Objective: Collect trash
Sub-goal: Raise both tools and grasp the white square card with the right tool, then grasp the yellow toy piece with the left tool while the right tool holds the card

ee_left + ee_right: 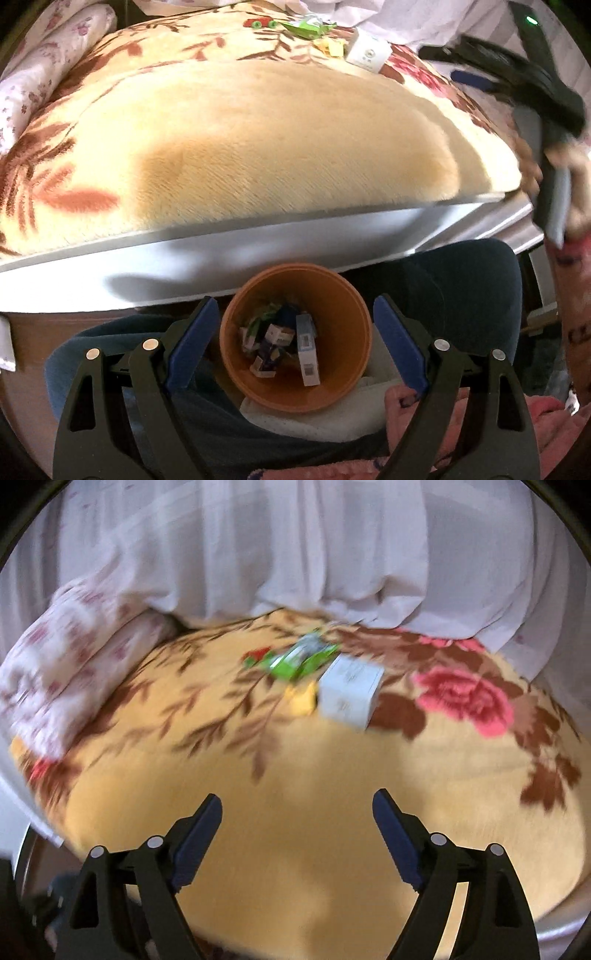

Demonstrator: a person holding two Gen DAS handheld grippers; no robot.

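An orange bin stands on the floor beside the bed and holds several small boxes and wrappers. My left gripper is open and empty right above the bin's mouth. On the flowered blanket lie a white box, a green wrapper, yellow scraps and a small red piece. My right gripper is open and empty over the blanket, well short of this trash. It also shows blurred at the right of the left wrist view.
The bed's white edge runs across above the bin. A flowered pillow lies at the left and a white curtain hangs behind the bed. Blue cloth and pink cloth surround the bin.
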